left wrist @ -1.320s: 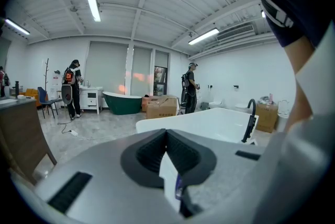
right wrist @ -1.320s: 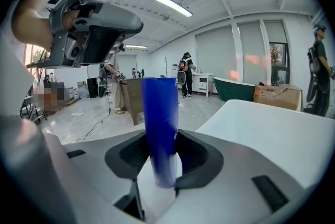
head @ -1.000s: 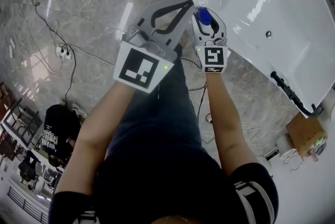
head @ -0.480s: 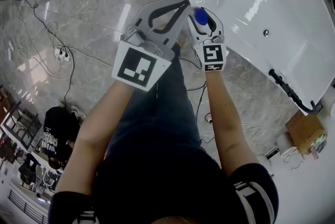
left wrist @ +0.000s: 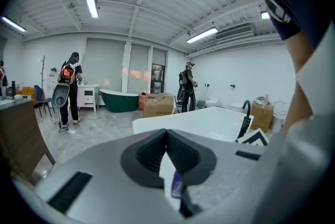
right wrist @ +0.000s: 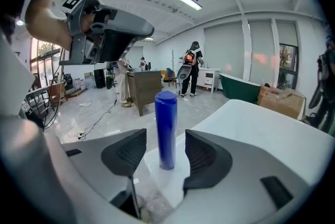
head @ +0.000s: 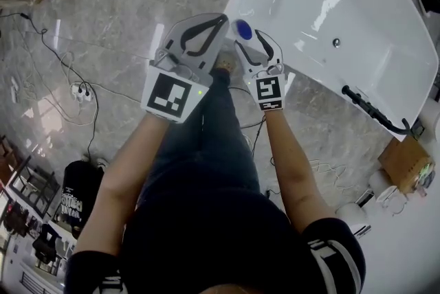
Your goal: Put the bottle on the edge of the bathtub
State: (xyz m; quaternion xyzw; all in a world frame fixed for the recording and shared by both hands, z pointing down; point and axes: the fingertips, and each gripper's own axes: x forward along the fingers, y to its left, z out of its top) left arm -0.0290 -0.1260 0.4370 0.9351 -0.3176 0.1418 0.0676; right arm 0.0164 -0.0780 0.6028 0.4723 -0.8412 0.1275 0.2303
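the left tool (left wrist: 166, 136) has its jaws pressed together, held just beside the right tool (right wrist: 165, 140), whose jaws are spreading open. its pads stand clear on either side of the blue bottle (right wrist: 166, 118), touching neither side, and the bottle stands upright on the corner edge of the white bathtub (right wrist: 272, 129)
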